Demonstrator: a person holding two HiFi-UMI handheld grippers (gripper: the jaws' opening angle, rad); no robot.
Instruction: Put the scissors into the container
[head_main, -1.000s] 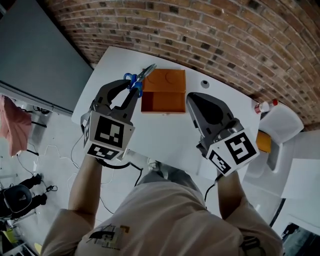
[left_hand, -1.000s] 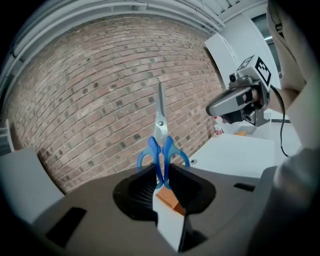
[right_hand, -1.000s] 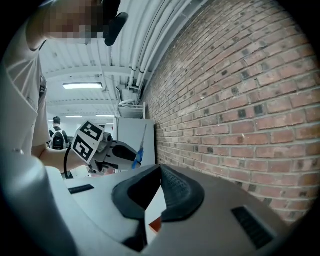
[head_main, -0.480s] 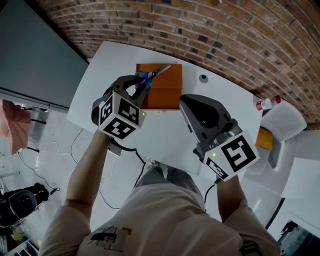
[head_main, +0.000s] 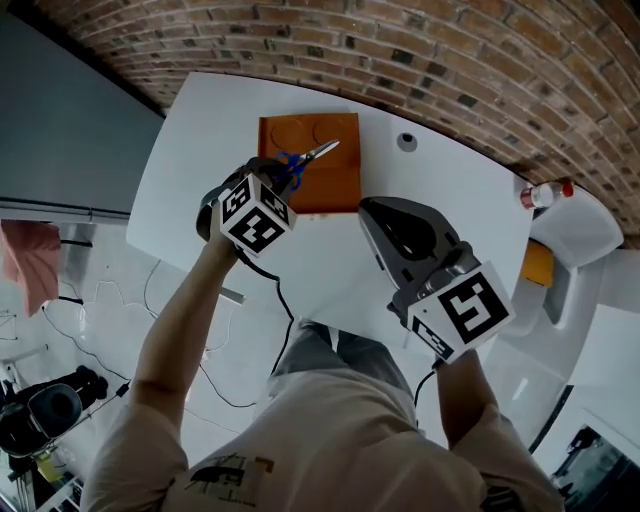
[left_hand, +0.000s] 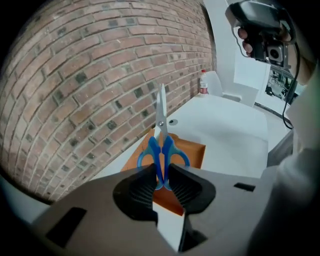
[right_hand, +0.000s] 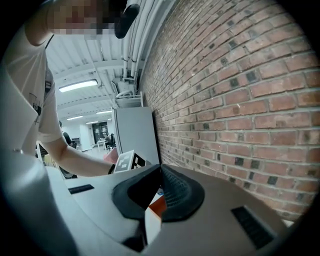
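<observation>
- Your left gripper (head_main: 281, 176) is over the near left part of the white table (head_main: 455, 205), its marker cube turned up toward you.
- Its jaws are clamped on the blue handles of the scissors (head_main: 306, 159). In the left gripper view the pads (left_hand: 145, 186) press on the handles from both sides, and the loops and the closed blades stick out past them.
- The scissors are in the air above the orange container (head_main: 335, 188). Their blades point away from you and a little right, across the container's far part. From the head view you cannot tell whether they touch it.
- The container sits on the table near the far edge, toward the brick wall (head_main: 450, 60). In the left gripper view it (left_hand: 194, 154) lies just under and behind the handles (left_hand: 161, 150).
- Your right gripper (head_main: 372, 212) is just right of the container's near right corner, apart from it.
- Its jaws are drawn together with nothing between them. The right gripper view shows the pads (right_hand: 175, 192) meeting at the tips, with a sliver of orange below them.
- Far right, a small red-capped bottle (head_main: 545, 193) lies at the table's edge.
</observation>
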